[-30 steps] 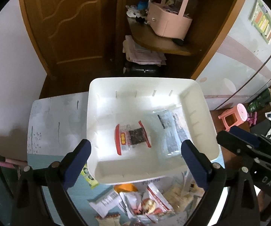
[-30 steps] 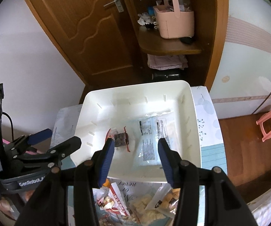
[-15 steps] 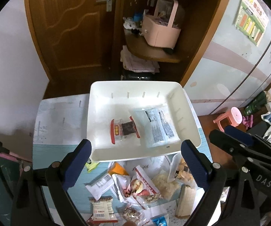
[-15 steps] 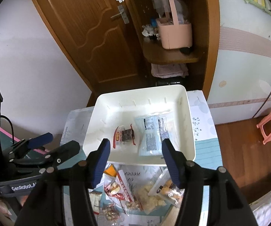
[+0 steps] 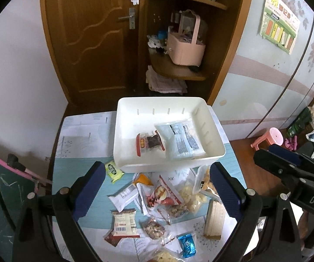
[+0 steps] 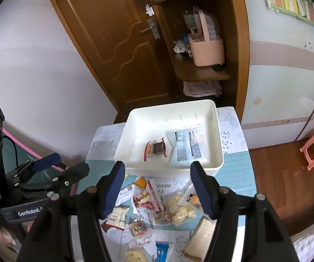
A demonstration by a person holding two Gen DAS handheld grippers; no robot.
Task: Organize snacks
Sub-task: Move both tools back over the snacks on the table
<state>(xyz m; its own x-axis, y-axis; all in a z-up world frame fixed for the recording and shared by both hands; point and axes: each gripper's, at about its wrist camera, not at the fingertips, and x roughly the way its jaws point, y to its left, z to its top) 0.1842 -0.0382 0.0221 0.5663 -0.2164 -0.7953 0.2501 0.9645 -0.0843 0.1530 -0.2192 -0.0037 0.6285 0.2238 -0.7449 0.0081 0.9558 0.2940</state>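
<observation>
1. Left gripper (image 5: pixel 155 187): jaws spread wide, nothing between the pads; hung above the table, presumably to pick the next packet.
2. Right gripper (image 6: pixel 157 188): jaws opening, nothing held.
3. White bin (image 5: pixel 219 152) just beyond both jaw tips; red-edged packet (image 5: pixel 149 145) and pale blue pouch (image 5: pixel 181 140) inside.
4. Loose snacks (image 5: pixel 167 198) below the jaws; labels too blurred to read.

My finger pads (image 5: pixel 90 186) navy blue. White bin (image 5: pixel 213 156) holds pale blue packet (image 5: pixel 179 140), red-edged packet (image 5: pixel 149 145). Tablecloth (image 5: pixel 98 205) teal, leaf-printed. Yellow-green sachet (image 5: pixel 113 171). Blue wrapper (image 5: pixel 187 243). Pink stool (image 5: pixel 269 137).
</observation>
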